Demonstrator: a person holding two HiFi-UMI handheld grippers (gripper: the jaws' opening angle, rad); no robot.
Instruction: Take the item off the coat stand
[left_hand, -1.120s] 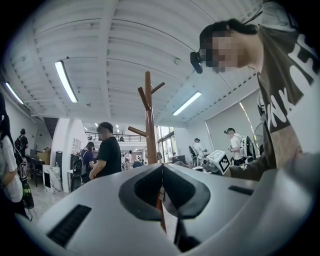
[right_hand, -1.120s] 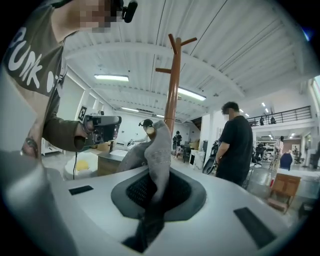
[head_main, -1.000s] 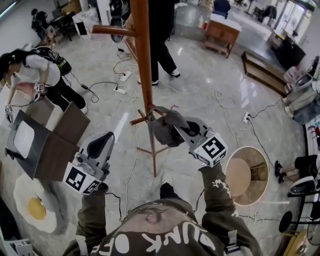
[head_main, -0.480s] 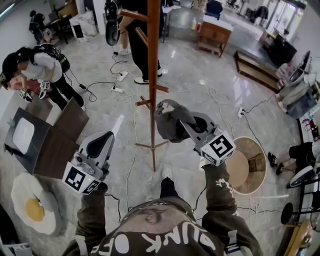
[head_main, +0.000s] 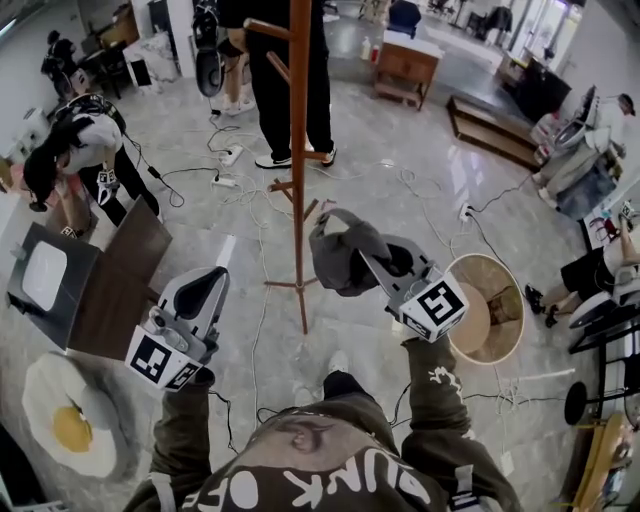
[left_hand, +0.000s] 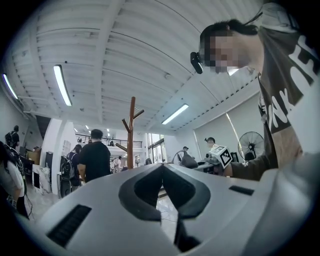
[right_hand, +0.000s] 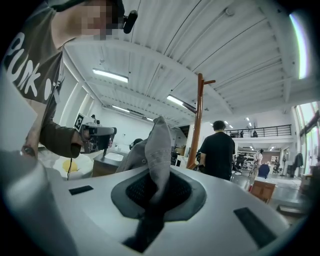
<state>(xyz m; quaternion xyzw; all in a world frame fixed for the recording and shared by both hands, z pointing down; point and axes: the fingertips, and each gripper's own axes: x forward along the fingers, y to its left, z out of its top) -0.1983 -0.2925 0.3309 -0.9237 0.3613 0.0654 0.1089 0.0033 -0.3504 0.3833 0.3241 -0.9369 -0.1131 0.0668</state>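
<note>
The grey cap hangs free to the right of the wooden coat stand, touching no peg. My right gripper is shut on it; in the right gripper view the fabric stands up out of the closed jaws, with the stand's pole behind it. My left gripper is held lower left of the pole, shut, with nothing in it. In the left gripper view its pads meet, and the stand and the cap show beyond them.
An open cardboard box and an egg-shaped mat lie at the left. A round wicker basket sits at the right. Cables trail over the marble floor. One person stands behind the stand; another bends at the left.
The cap has come off the stand's lower peg and moved right, clear of the pole. Both grippers have drawn back from the stand. The person at the left has bent lower.
</note>
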